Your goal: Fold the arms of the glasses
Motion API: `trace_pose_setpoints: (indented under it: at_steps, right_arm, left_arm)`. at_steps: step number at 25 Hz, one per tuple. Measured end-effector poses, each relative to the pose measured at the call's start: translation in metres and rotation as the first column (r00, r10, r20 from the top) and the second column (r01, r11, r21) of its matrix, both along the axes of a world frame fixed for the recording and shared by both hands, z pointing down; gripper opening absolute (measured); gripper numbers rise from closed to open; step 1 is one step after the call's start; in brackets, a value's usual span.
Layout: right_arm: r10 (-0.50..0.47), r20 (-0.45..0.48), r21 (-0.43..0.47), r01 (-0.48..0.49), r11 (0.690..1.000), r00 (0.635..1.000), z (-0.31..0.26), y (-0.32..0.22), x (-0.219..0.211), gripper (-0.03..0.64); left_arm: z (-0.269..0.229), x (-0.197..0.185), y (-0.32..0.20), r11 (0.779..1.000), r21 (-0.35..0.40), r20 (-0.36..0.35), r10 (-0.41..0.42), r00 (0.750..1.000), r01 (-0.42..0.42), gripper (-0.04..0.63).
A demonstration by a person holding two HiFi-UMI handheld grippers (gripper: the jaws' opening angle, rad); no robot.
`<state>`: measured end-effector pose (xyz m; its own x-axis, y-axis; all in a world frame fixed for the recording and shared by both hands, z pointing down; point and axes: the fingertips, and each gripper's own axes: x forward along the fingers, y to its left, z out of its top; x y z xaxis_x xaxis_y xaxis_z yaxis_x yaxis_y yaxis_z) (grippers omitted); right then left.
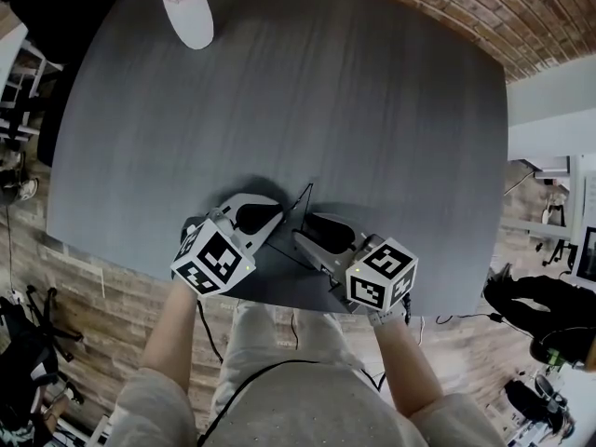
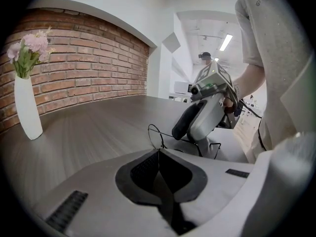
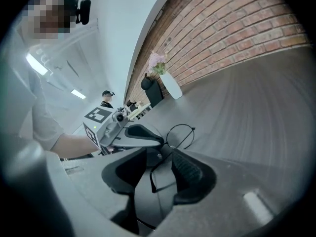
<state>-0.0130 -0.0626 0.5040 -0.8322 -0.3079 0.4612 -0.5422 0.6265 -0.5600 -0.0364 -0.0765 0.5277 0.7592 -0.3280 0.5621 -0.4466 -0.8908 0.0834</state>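
Thin black wire-rimmed glasses (image 3: 180, 134) sit at the dark grey table's (image 1: 372, 110) near edge. Left gripper (image 2: 158, 153) clamps their frame; right gripper's (image 3: 163, 157) jaws stand apart around one arm. Cubes (image 1: 214, 257) bear black-and-white square markers.

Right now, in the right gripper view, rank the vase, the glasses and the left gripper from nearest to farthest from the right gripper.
1. glasses: one arm lies between the open jaws of the right gripper.
2. left gripper: just beyond, at the frame.
3. vase: far off, toward the brick wall.
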Motion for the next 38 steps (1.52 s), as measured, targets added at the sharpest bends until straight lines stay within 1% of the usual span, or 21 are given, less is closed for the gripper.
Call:
trace_pose_setpoints:
  at_steps: [5,13,18,22,31,34,38]
  right_arm:
    - [0.008,0.017,-0.048,-0.007,0.999,1.000,0.002,-0.003,-0.008,0.149]
    - [0.024,0.043,-0.089,-0.021,0.996,0.999,0.001,-0.006,-0.017,0.147]
    - [0.023,0.059,-0.102,-0.016,0.995,0.998,0.000,-0.005,-0.022,0.149]
    - [0.028,0.056,-0.096,-0.022,0.995,0.998,-0.001,-0.007,-0.021,0.149]
    - [0.069,0.059,-0.082,-0.064,0.995,0.996,-0.010,-0.008,-0.003,0.149]
    - [0.093,0.061,-0.093,-0.087,0.992,0.994,-0.018,0.002,0.013,0.149]
    - [0.127,0.029,-0.126,-0.122,0.984,0.991,-0.014,0.026,0.042,0.156]
  left_arm:
    - [0.001,0.001,0.001,1.000,0.008,0.009,0.015,1.000,-0.015,0.000]
    - [0.001,0.000,0.002,0.999,0.015,0.007,0.030,1.000,-0.030,0.000]
    - [0.000,0.001,0.003,0.999,0.017,0.004,0.037,0.999,-0.037,0.000]
    - [0.000,-0.001,0.003,0.999,0.023,0.009,0.033,0.999,-0.034,0.000]
    - [0.001,-0.004,0.004,1.000,0.021,0.009,0.023,1.000,-0.023,0.000]
    - [0.001,-0.004,0.003,1.000,0.019,0.011,0.024,1.000,-0.024,0.001]
    - [0.001,-0.005,0.004,0.999,0.021,0.014,0.028,0.999,-0.029,0.000]
